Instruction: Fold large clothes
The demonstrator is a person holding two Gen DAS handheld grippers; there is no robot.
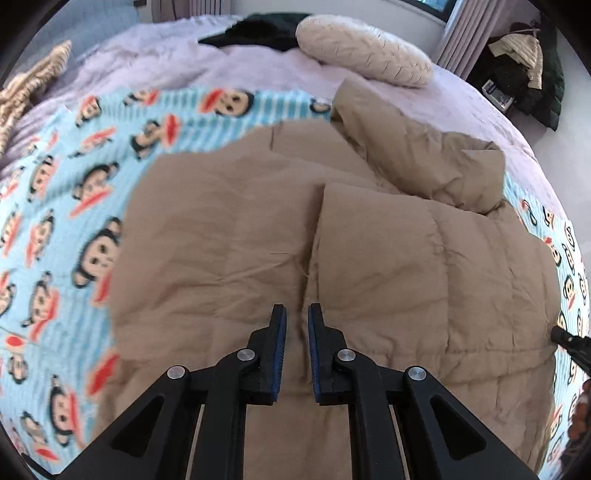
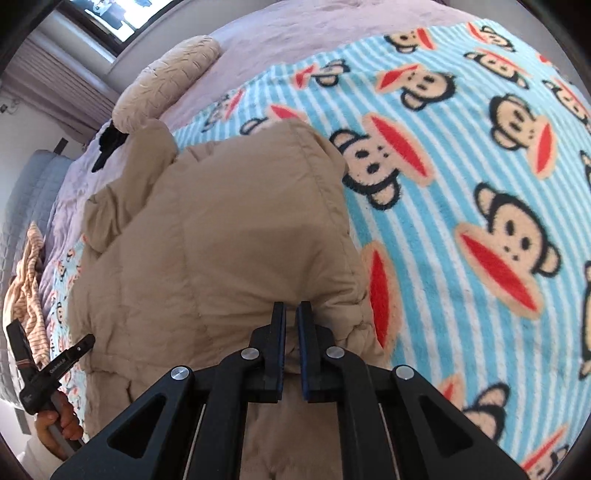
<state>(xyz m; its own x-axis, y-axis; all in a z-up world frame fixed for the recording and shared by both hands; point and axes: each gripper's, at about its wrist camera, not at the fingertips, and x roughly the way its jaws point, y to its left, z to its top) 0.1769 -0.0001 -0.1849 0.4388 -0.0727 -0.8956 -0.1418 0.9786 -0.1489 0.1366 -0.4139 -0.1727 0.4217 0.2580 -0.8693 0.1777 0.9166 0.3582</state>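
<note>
You're working on a bed (image 1: 155,74) with a lilac cover, and a striped monkey-print blanket (image 1: 55,229) is spread over it, probably as the folding surface. The tan puffer jacket (image 1: 236,236) lies flat on that blanket, filling the middle of both views; its right side already looks folded inward, with one edge running down the centre and a sleeve bunched toward the pillow (image 1: 364,50), so judging by that you're partway through the fold. Your left gripper (image 1: 297,310) hangs just above the jacket's near hem, jaws nearly closed with a thin gap, and nothing visibly pinched. Your right gripper (image 2: 291,308) sits at the jacket's right edge, jaws just as narrow; tan fabric shows in the gap, but whether the pads actually grip it is hard to make out. From the right wrist view you can see a hand (image 2: 55,424) on the left gripper's handle. The jacket's near hem is hidden under both grippers, the dark clothing (image 1: 258,31) at the far edge is too blurred to identify, and the pile on the floor (image 1: 524,74) is cut off.
</note>
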